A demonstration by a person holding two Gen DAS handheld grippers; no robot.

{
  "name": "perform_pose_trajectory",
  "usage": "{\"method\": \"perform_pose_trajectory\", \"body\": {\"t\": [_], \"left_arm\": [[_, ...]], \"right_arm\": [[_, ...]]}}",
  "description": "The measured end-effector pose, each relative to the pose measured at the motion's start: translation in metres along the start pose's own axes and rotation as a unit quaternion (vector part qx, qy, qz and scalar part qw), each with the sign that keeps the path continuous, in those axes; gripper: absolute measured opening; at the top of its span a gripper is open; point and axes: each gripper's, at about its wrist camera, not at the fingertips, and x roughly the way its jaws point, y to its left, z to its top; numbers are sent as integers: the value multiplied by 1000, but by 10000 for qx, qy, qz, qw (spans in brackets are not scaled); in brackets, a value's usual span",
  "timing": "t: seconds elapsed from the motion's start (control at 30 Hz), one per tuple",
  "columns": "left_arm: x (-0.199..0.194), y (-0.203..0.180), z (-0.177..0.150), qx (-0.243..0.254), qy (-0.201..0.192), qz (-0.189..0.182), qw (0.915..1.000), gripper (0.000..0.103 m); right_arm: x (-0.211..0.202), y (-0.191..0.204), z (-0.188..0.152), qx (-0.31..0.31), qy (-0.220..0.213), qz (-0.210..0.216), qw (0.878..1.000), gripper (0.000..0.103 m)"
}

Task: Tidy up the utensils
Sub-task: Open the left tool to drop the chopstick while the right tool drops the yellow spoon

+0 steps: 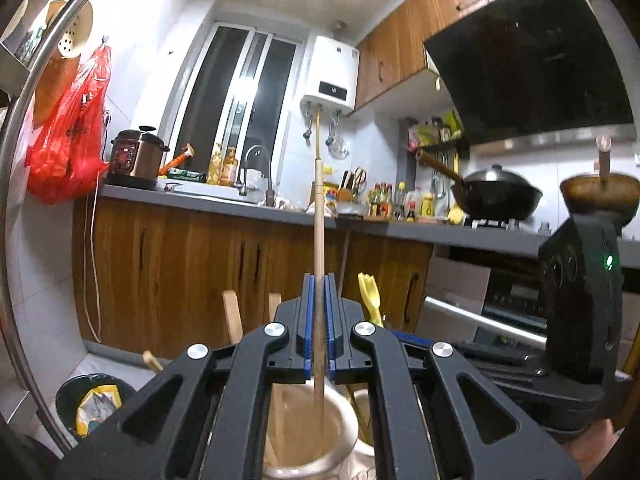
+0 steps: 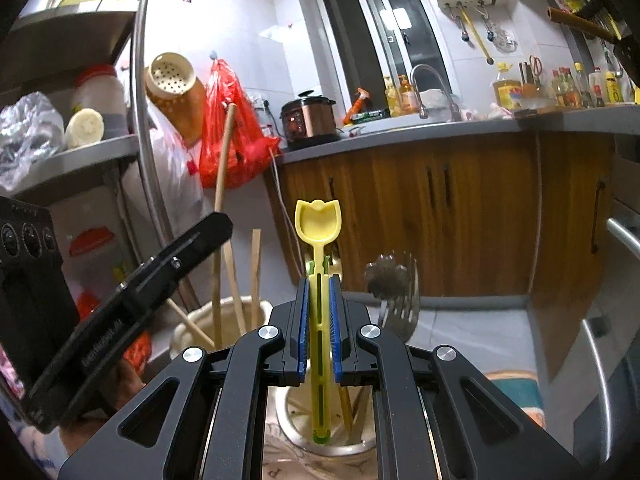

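Standing almost upright, a long wooden stick (image 1: 319, 240) is clamped between the blue pads (image 1: 307, 320) of the left gripper (image 1: 319, 288), and its lower end goes down into a cream ceramic holder (image 1: 312, 432) that is seen directly under the jaws. The jaws of this gripper are closed on the stick. Other wooden pieces (image 1: 232, 316) are seen rising from behind the gripper body on the left side.

A yellow plastic spoon (image 2: 318, 264) is gripped in the same manner by the right gripper (image 2: 319, 284); its bowl points upward and its green-tipped lower end is inside a second holder (image 2: 328, 420) with a metal rim. The jaws of the right gripper are closed on the handle of the spoon. A thin brown stick (image 2: 346, 408) leans in this same holder, and a metal fork (image 2: 394, 300) stands just behind it, a little blurred.

To the left in the right wrist view, the cream holder (image 2: 224, 320) with several wooden sticks (image 2: 256, 276) is seen beside the left gripper body (image 2: 132, 300).

Further away, a grey counter (image 1: 248, 204) with wooden cabinets below is seen, and on it a pressure cooker (image 1: 136, 156), a sink tap (image 1: 256, 168), bottles and a black wok (image 1: 496, 196). A red plastic bag (image 1: 72, 136) hangs on the wall at the left
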Motion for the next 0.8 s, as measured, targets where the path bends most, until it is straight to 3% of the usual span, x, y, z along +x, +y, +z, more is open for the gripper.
{"method": "perform_pose_trajectory", "body": {"t": [0.4, 0.8], "left_arm": [[2, 14, -17, -437, 586, 59, 9973, 5], [-3, 13, -25, -184, 964, 381, 9944, 5]], "right_arm": [[-3, -3, -16, -50, 254, -75, 9996, 10], [-3, -3, -25, -204, 586, -244, 9978, 10]]}}
